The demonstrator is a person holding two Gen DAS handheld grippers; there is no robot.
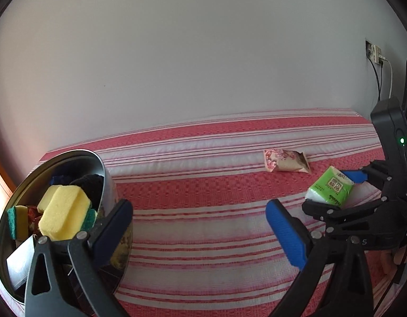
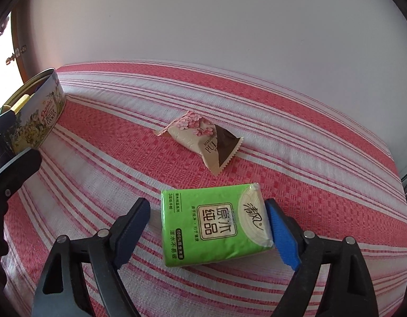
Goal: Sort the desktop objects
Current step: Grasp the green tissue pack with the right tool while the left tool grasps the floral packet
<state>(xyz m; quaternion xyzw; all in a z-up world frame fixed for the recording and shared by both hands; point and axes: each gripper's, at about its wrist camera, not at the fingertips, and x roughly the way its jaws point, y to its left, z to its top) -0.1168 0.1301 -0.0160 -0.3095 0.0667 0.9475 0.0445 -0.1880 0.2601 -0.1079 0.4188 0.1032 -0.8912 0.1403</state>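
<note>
A green tissue pack [image 2: 214, 222] lies flat on the red striped cloth [image 2: 309, 132], between the open fingers of my right gripper [image 2: 207, 228]. The right blue pad [image 2: 281, 232] touches its edge; the left pad stands apart. The pack also shows in the left wrist view [image 1: 330, 187] with my right gripper [image 1: 335, 190] around it. A beige and pink snack packet [image 2: 200, 140] lies beyond it, also seen from the left wrist [image 1: 286, 161]. My left gripper [image 1: 200, 224] is open and empty beside a round cookie tin [image 1: 116, 192] that holds yellow sponges [image 1: 63, 211].
The cookie tin [image 2: 37, 111] stands at the far left of the cloth. A wall rises behind the table. A wall socket with cables [image 1: 375, 55] is at the far right.
</note>
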